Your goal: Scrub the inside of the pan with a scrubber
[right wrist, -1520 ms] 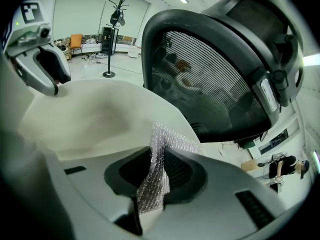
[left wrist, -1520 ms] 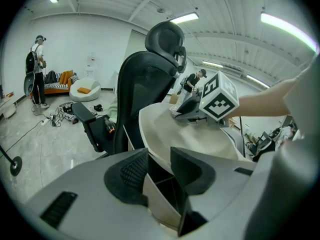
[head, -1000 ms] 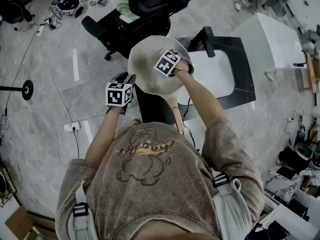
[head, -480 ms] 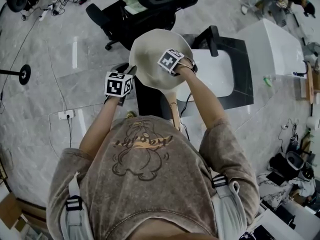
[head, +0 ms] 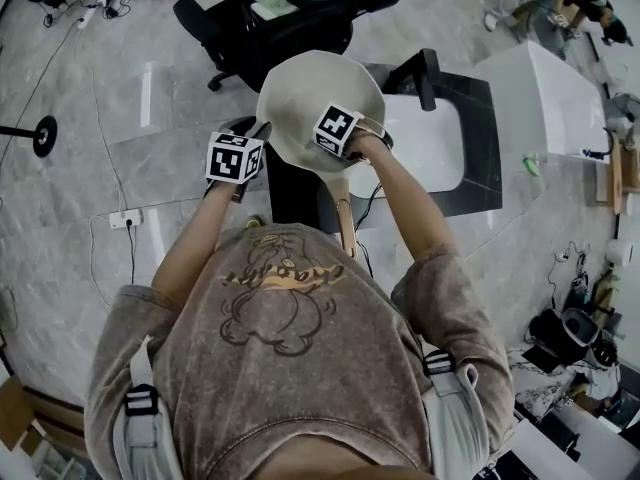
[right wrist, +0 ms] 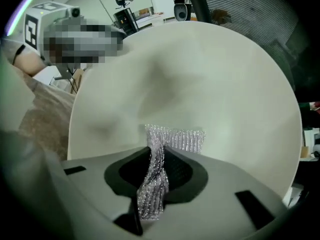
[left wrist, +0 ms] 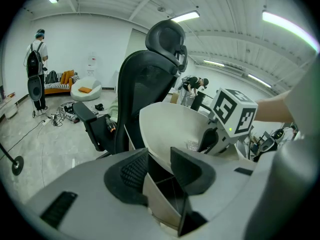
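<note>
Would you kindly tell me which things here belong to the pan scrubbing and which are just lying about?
In the job: cream round pan with wooden handle, gripped at its rim by the left gripper; silver mesh scrubber, pinched in the right gripper.
Lying about: black office chair; white-topped black-framed table; white power strip on the floor.

We see the pan (right wrist: 200, 74) as smooth and matt cream inside, with a coated look. The scrubber (right wrist: 175, 139) is glittering silvery metal mesh, rough and crinkled. The handle (head: 345, 223) looks like pale wood. The left gripper (left wrist: 159, 158) has a matt grey plastic shell and black ribbed pads (left wrist: 133, 170). The floor (head: 100, 188) is glossy marbled stone, and the shirt (head: 290, 368) is mottled brown cloth.
</note>
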`<action>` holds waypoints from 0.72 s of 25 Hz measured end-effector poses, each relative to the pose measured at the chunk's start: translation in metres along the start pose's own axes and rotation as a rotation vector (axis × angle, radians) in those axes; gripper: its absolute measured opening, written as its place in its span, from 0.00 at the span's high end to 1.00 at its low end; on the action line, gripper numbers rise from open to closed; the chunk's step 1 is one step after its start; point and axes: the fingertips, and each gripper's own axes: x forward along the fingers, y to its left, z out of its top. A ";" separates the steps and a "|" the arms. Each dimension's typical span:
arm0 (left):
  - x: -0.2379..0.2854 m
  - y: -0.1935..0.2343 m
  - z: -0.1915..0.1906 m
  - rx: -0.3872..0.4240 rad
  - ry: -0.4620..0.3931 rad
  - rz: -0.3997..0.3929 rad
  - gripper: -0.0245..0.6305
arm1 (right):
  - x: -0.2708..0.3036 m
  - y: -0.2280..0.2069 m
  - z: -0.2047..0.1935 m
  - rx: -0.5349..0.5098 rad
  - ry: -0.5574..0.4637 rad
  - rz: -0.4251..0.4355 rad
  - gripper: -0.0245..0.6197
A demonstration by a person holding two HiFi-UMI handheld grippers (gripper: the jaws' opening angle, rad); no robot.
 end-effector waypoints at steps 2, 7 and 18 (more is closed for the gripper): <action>0.000 0.000 0.000 -0.001 0.000 0.001 0.73 | 0.002 0.011 0.001 -0.003 0.003 0.036 0.81; 0.000 0.000 0.000 -0.005 0.003 0.002 0.73 | 0.007 0.032 0.007 -0.002 0.002 0.101 0.82; 0.000 0.000 -0.001 -0.006 0.007 0.008 0.73 | 0.006 0.049 0.046 0.130 -0.147 0.217 0.82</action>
